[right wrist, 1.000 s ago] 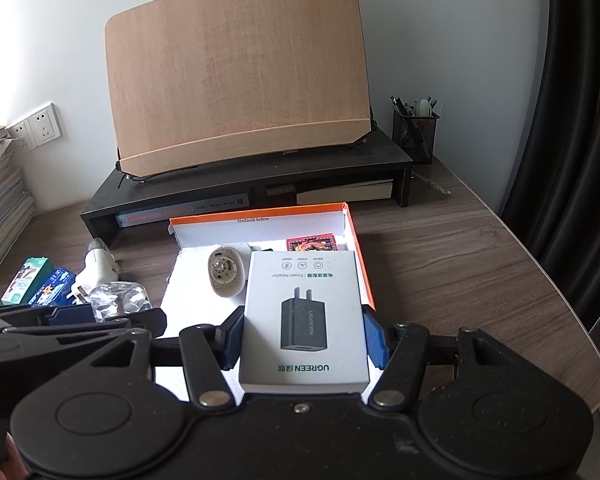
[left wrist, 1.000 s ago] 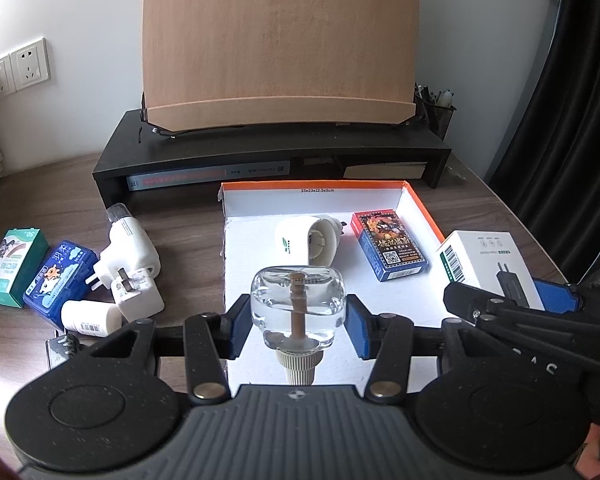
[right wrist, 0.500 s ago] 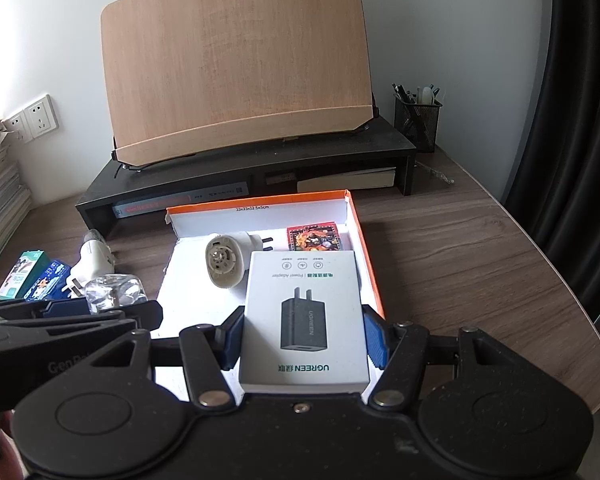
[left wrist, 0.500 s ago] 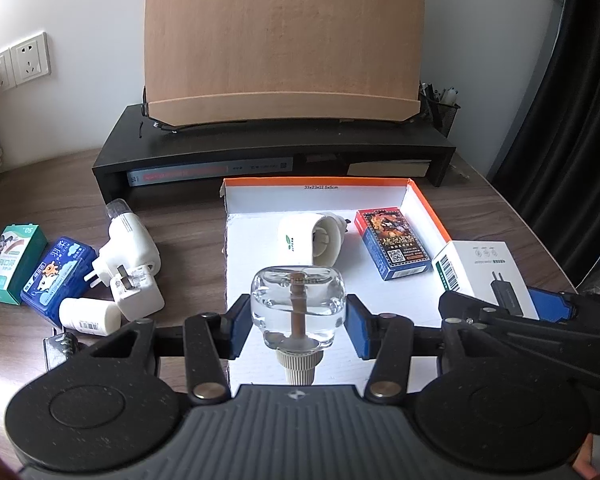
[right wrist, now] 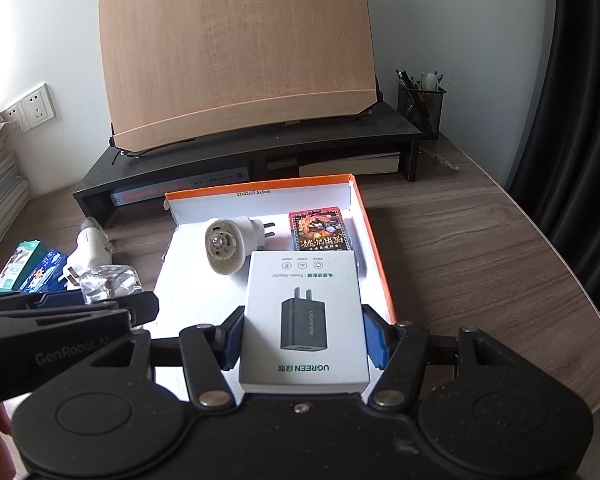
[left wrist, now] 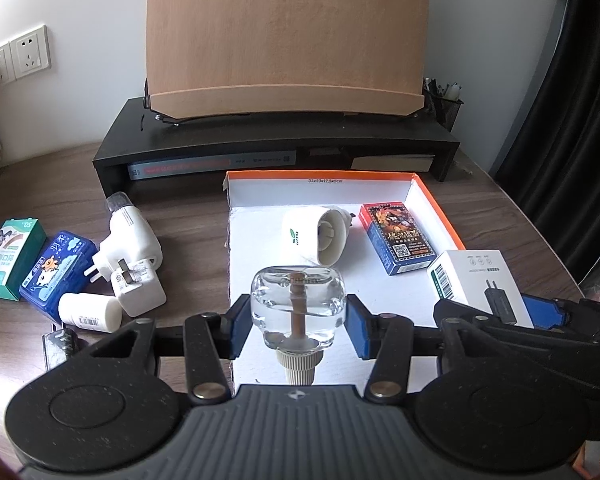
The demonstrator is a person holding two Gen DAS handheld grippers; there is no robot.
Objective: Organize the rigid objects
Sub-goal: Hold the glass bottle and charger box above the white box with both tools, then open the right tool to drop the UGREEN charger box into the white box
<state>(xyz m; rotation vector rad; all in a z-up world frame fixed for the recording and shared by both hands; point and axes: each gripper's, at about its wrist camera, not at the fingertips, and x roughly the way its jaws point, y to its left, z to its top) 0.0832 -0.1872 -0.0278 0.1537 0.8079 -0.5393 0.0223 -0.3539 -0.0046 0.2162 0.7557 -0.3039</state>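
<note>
My left gripper (left wrist: 298, 326) is shut on a clear liquid refill bottle (left wrist: 298, 300) with a brown wick, held over the near edge of the orange-rimmed white box (left wrist: 436, 204). My right gripper (right wrist: 303, 340) is shut on a white power adapter box (right wrist: 303, 320), held above the same orange-rimmed box (right wrist: 374, 240). That adapter box (left wrist: 480, 280) also shows at the right of the left wrist view. Inside the box lie a white plug-in device (left wrist: 314, 236) and a blue card pack (left wrist: 398, 236).
On the table left of the box lie a white plug-in vaporiser (left wrist: 130, 236), a white charger (left wrist: 138, 286), a small white bottle (left wrist: 88, 312), a blue pack (left wrist: 54, 272) and a green carton (left wrist: 10, 258). A black riser (left wrist: 276, 148) with a wooden board stands behind; a pen cup (right wrist: 420, 106) at back right.
The right gripper with the adapter box has drifted slightly left and forward over the box. The left gripper and its bottle have stayed put.
</note>
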